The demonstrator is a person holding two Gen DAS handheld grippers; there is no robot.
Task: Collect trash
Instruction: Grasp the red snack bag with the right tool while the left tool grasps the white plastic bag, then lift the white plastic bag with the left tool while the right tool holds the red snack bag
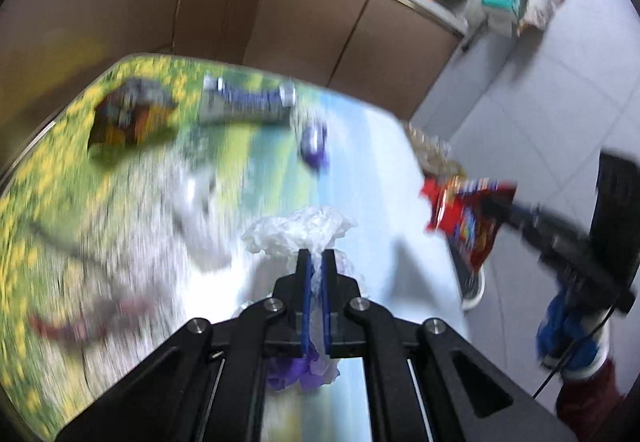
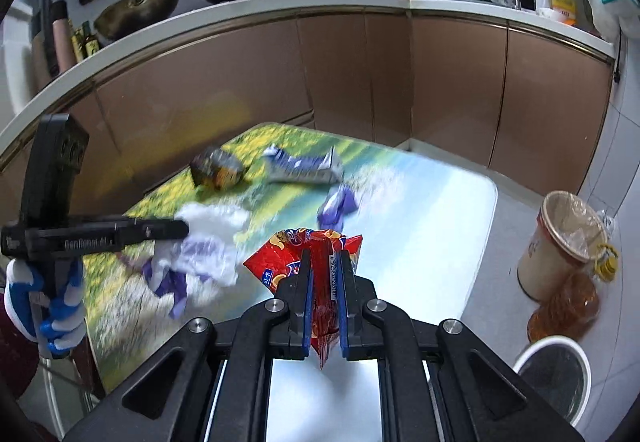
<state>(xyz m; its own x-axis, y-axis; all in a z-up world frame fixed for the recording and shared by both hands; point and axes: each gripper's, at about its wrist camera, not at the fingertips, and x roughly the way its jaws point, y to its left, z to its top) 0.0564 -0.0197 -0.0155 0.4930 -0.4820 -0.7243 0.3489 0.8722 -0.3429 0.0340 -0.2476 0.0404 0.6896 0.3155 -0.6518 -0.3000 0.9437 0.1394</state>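
- Left gripper [image 1: 316, 256]: fingers pinching a crumpled white bag [image 1: 298, 230], with white and purple film trailing down between the pads toward 6 o'clock.
- Right gripper [image 2: 325, 257]: fingers pinching a red snack bag [image 2: 308, 246], which stands upright between the pads and pokes out below them.
- In the left view the red bag shows at 3 o'clock, held beyond the table edge [image 1: 424, 178] over the floor.
- In the right view the left gripper's load hangs at 9 o'clock above the table [image 2: 440, 202], a blue-and-white gloved hand [image 2: 52, 302] on its handle.
- Still lying on the table, at 12 o'clock from both grippers: a small purple wrapper [image 2: 338, 206], a silver-blue wrapper [image 2: 304, 166] behind it, and a brown-orange wrapper [image 2: 218, 168] to its left.
- On the floor at 3 o'clock in the right view: a lined bin [image 2: 560, 242] near the table corner, an orange bottle [image 2: 568, 306] just beside it, and a white bin [image 2: 556, 374] at 4 o'clock.
- Cabinets [image 2: 360, 74] and a counter [image 2: 320, 0] run behind the table.
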